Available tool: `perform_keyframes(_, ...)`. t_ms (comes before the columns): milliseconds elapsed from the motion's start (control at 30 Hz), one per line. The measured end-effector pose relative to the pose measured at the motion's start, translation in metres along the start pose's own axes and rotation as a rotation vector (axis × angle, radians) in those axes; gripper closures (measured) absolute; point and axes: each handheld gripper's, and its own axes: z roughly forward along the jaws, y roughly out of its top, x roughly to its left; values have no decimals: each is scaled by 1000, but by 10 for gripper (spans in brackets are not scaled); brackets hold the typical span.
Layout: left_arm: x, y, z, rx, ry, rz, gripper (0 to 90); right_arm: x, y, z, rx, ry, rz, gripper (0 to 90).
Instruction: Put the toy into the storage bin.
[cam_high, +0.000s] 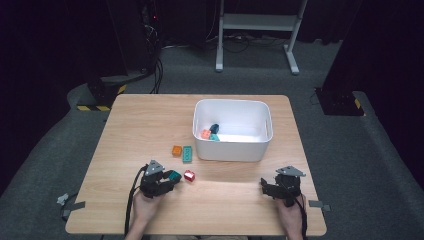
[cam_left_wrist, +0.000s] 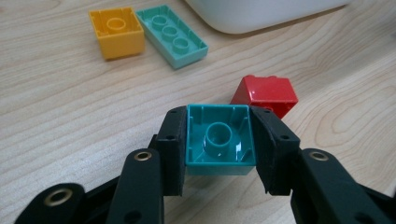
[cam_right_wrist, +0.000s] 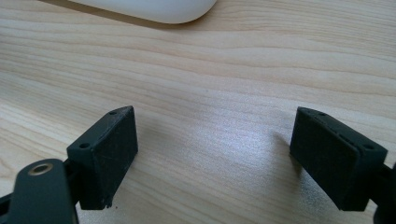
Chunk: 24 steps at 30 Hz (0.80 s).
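My left gripper (cam_left_wrist: 218, 140) is shut on a teal square brick (cam_left_wrist: 219, 140), hollow underside facing the camera, both pads pressed on its sides. In the high view this left gripper (cam_high: 169, 180) sits near the table's front left with the teal brick (cam_high: 174, 175) at its tip. A red brick (cam_left_wrist: 265, 94) lies just beyond it on the wood, also seen as the red brick (cam_high: 189, 175). My right gripper (cam_right_wrist: 215, 158) stands open over bare wood; from above, the right gripper (cam_high: 265, 187) rests at the front right.
A white bin (cam_high: 232, 148) stands at the table's middle back, holding an orange, a teal and a dark blue brick. An orange brick (cam_high: 176, 150) and a long mint brick (cam_high: 187, 153) lie left of the bin. The table's front edge is close to both hands.
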Motion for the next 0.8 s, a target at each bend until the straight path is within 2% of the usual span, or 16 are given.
perform_keyframes(167,1,4,-3,-6,-4,-3,585,0,0,0,0,0,0,149)
perform_keyframes(333,3,10,-6,-13,-21,-22,585,0,0,0,0,0,0,149)
perform_keyframes(533,3,15,-10,-10,-11,-12,584,0,0,0,0,0,0,149)
perform_keyframes(700,4,21,-16,-24,-14,-37,585,0,0,0,0,0,0,149)
perform_keyframes(800,3,25,-18,-25,-14,-30,585,0,0,0,0,0,0,149)
